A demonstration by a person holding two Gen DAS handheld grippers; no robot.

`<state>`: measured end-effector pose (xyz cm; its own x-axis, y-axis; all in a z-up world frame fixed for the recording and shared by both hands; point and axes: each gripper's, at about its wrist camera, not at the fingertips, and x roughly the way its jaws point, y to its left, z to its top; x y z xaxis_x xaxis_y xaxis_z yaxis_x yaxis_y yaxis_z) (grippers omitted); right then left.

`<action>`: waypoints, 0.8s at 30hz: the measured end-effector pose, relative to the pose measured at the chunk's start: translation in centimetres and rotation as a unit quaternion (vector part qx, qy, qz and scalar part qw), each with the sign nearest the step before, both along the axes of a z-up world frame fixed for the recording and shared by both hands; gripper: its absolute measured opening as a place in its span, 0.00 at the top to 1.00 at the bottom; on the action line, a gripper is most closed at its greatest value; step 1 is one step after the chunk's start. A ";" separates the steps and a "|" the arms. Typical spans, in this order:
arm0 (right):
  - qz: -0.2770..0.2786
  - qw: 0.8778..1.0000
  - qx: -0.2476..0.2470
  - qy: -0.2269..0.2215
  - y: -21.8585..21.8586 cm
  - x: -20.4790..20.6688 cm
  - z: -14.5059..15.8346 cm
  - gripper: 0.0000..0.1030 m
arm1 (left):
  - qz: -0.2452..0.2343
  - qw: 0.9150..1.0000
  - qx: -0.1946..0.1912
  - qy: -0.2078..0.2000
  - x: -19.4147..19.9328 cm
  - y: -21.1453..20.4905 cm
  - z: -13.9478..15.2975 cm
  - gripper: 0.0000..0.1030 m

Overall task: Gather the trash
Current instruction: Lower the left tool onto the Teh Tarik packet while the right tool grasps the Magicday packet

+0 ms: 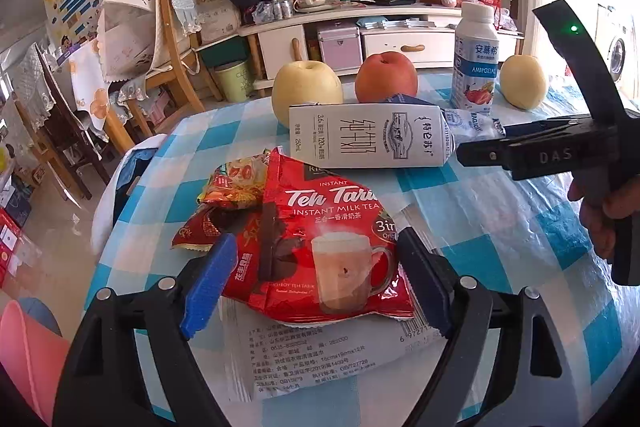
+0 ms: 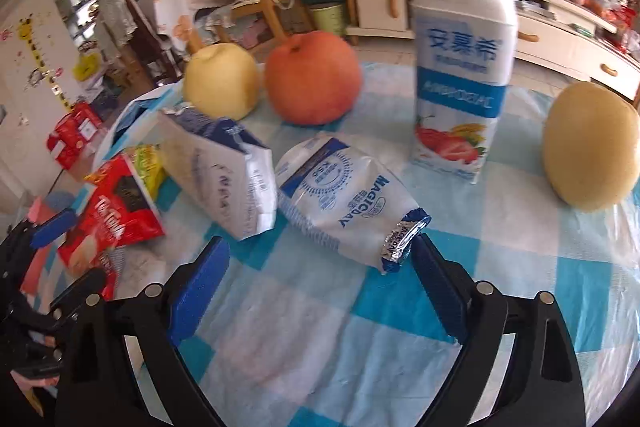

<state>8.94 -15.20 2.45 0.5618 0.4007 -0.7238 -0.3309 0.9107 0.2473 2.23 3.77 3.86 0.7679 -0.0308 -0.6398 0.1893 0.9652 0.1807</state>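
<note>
Blue-and-white checked plastic tablecloth (image 1: 500, 227) on a round table, cluttered living room beyond; we list what lies on it.

Item: red foil instant milk-tea sachet (image 1: 336, 247), near edge, lying on a white printed plastic wrapper (image 1: 304, 359), with small red and yellow snack packets (image 1: 232, 187) just left of it. Our left gripper (image 1: 316, 283) stands wide, blue pads either side of the sachet, nothing pinched yet as far as we can tell.

Item: white flattened milk carton (image 1: 368, 137), on its side, mid-table.

Item: crumpled white-and-blue foil pouch (image 2: 348, 203), right of the carton. Our right gripper (image 2: 320, 291) stands wide and empty, the pouch's torn end just beside its right pad.

Not trash, we judge: upright white yogurt bottle (image 2: 464, 67), orange-red apple (image 2: 314, 83), two yellow pears (image 2: 220, 81) (image 2: 592, 147), all far.

Handling: we should close low on the sachet's middle, so the slick wrapper beneath either comes along or stays flat.

Room: table edge falls away near and left; a pink bin (image 1: 28, 347) shows below it. Open cloth lies near right; the grippers sit close together.
</note>
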 end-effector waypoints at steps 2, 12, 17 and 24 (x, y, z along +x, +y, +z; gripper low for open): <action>0.027 0.999 -0.013 -0.017 0.7 -0.7 0.8 0.11 | 0.005 1.000 -0.001 0.001 0.0 0.3 0.0 0.20; -0.003 0.990 -0.121 -0.067 0.1 -0.1 0.9 0.11 | 0.014 1.000 -0.003 0.001 -0.2 0.7 -0.2 0.19; 0.017 0.988 -0.146 -0.056 1.6 1.4 -0.5 0.14 | 0.012 1.000 -0.004 -0.002 -0.1 0.7 -0.4 0.18; 0.022 0.988 -0.145 -0.051 2.3 1.7 -1.0 0.43 | 0.014 1.000 0.014 0.006 0.6 0.3 -1.1 0.14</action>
<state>10.61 -12.91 1.46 0.6245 0.2093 -0.7525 -0.3806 0.9228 -0.0593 2.78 4.04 2.77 0.7605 0.0094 -0.6492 0.1642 0.9646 0.2064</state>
